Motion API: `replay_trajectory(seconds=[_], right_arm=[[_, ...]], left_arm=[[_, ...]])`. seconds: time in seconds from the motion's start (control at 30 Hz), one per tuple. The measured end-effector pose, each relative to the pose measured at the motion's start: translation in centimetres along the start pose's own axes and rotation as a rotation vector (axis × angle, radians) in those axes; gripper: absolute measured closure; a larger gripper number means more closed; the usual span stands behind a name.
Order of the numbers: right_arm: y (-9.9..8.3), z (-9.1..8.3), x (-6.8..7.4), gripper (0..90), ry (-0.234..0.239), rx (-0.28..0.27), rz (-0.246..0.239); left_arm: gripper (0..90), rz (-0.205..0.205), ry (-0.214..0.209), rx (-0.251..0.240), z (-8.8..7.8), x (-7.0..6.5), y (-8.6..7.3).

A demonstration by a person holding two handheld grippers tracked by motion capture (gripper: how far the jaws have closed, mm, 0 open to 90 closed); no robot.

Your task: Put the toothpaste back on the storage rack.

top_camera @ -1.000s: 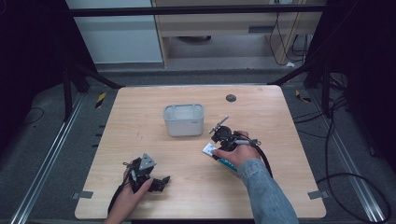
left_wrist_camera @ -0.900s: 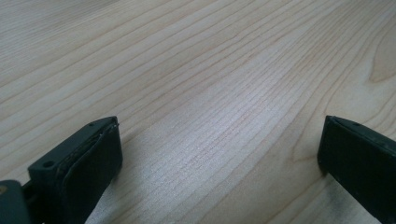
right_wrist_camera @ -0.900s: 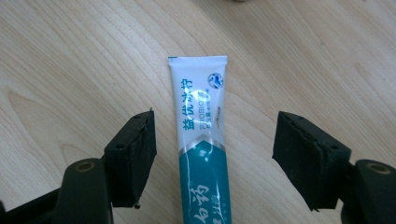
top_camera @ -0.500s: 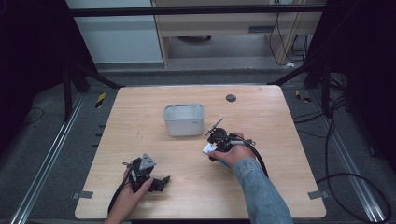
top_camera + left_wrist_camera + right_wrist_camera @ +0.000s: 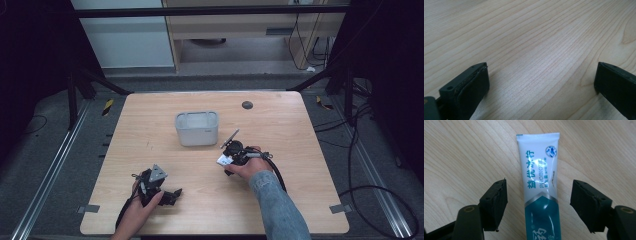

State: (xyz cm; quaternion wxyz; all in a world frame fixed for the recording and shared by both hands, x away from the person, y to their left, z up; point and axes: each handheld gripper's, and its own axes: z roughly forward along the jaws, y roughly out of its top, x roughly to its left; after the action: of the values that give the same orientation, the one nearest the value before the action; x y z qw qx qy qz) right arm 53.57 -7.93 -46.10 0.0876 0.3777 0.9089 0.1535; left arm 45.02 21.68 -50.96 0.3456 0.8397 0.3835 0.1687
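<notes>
A white and teal toothpaste tube (image 5: 540, 195) lies flat on the wooden table (image 5: 300, 150), its crimped end pointing away from the camera in the right gripper view. My right gripper (image 5: 539, 205) straddles the tube from above. Its jaws have just been closing a little, but both pads still stand clear of the tube's sides. In the high view the tube (image 5: 223, 160) shows as a small white patch under the right gripper (image 5: 231, 154). My left gripper (image 5: 174, 194) rests low near the table's front left. Its jaws stand wide apart in the left gripper view (image 5: 541, 85) over bare wood.
A grey rectangular bin (image 5: 196, 128) stands at the table's middle, just beyond and left of the right gripper. A small dark round spot (image 5: 247, 105) sits near the far edge. Black cables trail off the table's right side.
My right gripper has sunk toward the table and shifted slightly left over the tube. The left hand and gripper have stayed where they were.
</notes>
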Motion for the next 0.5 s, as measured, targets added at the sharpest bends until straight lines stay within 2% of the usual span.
replay_trajectory(seconds=[0.3, 0.5], right_arm=[[-0.16, 0.51, -0.32, 42.8, 0.020, 0.034, 0.003], [-0.22, 0.79, -0.50, 46.4, 0.022, 0.046, -0.011]], left_arm=[[0.0, 0.000, 0.000, 0.000, 0.00, 0.00, 0.00], [0.0, 0.000, 0.000, 0.000, 0.00, 0.00, 0.00]])
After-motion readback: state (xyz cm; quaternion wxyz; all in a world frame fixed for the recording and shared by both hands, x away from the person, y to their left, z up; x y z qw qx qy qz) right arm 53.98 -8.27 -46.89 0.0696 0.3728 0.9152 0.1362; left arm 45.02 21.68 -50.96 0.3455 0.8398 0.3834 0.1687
